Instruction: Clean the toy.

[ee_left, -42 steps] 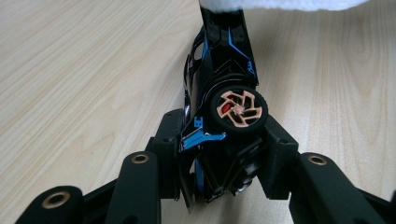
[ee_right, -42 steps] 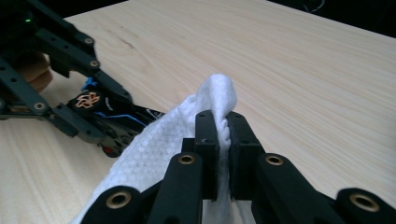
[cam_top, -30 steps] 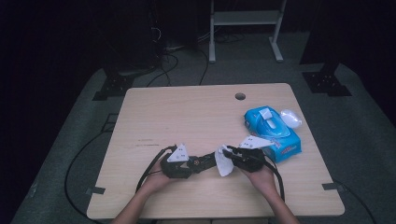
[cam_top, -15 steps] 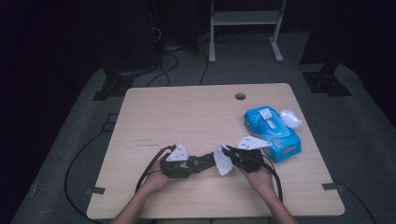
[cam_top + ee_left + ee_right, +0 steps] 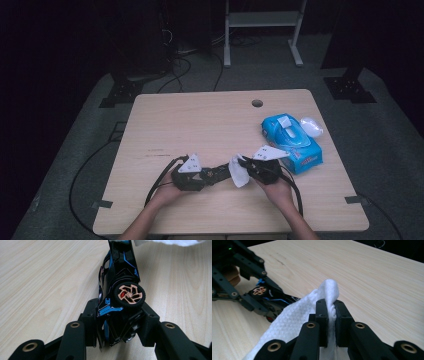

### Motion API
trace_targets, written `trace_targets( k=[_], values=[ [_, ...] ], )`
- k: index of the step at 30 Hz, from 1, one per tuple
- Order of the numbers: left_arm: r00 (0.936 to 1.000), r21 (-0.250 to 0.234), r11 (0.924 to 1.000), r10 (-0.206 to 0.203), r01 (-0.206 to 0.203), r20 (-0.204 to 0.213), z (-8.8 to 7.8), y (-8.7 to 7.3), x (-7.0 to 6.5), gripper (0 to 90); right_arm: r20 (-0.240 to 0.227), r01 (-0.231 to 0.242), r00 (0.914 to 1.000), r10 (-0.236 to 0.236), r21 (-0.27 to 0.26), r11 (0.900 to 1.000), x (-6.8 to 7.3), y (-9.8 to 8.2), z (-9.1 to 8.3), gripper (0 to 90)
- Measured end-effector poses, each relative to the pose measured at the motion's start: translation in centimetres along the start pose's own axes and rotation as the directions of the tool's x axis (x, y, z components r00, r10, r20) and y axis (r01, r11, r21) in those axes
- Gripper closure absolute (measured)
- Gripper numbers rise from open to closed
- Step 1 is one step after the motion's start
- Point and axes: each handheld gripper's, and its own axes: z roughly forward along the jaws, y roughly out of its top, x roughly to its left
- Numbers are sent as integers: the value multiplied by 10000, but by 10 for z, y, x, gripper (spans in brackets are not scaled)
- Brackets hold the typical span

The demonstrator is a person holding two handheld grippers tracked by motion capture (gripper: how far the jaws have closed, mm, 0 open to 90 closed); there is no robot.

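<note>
Left gripper [image 5: 117, 322] clamps the toy car [image 5: 120, 290] by its rear end. Right gripper [image 5: 331, 315] pinches the white wipe [image 5: 294, 320], which drapes against the car's far end.

I am seeing the surface [image 5: 200, 125] sitting in soft overhead light in the high view while the floor beyond is fading into near black. Both gripper views are looking bright and evenly lit, with the nearest jaw parts blurring slightly and little glare showing.

Toy car [image 5: 214, 173] left of wipe [image 5: 239, 171], wipes pack [image 5: 292, 142] right
</note>
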Motion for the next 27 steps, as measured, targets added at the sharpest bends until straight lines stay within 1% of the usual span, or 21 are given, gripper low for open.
trace_targets(
  k=[3, 5, 6, 7, 8, 10, 14, 20, 23, 25, 27],
  values=[
    [10000, 19, 10000, 11, -11, -16, 0, 0, 0, 581, 128, -386, 9992, 387, -95, 9992, -8, -4, -3, 825],
    [10000, 42, 10000, 10, -10, -30, -1, 0, 0, 581, 169, -621, 9979, 621, 13, 9981, -13, -7, -3, 827],
    [10000, 46, 10000, 8, -8, -30, -1, 0, 0, 581, 149, -777, 9969, 776, 53, 9970, -15, -10, -3, 827],
    [10000, 44, 10000, -6, 6, -21, -1, 0, 0, 581, 32, -953, 9954, 953, 61, 9954, -16, -12, -3, 827],
    [10000, 46, 10000, -11, 11, -21, -1, 0, 0, 581, -5, -1040, 9946, 1040, 31, 9946, -16, -13, -2, 827],
    [10000, 78, 10000, -37, 37, -38, -1, 0, 0, 581, 40, -907, 9959, 907, 20, 9959, -15, -12, -1, 827],
    [10000, 117, 9999, -86, 87, -47, -3, 0, 1, 579, -7, -1011, 9949, 1011, -10, 9949, -13, -11, 0, 829],
    [10000, 160, 9999, -36, 36, -35, -4, 0, 1, 579, -107, -1016, 9948, 1016, -23, 9948, -13, -11, 1, 830],
    [10000, 154, 9999, -21, 21, -32, -4, 0, 1, 580, -181, -1153, 9932, 1152, -35, 9933, -14, -13, 1, 829],
    [10000, 155, 9999, -7, 7, -34, -4, 0, 1, 580, -80, -1135, 9935, 1136, 149, 9934, -16, -16, 2, 830],
    [10000, 168, 9999, 5, -4, -30, -4, 0, 1, 580, -180, -1395, 9900, 1397, 122, 9902, -18, -18, 3, 830]
  ],
)
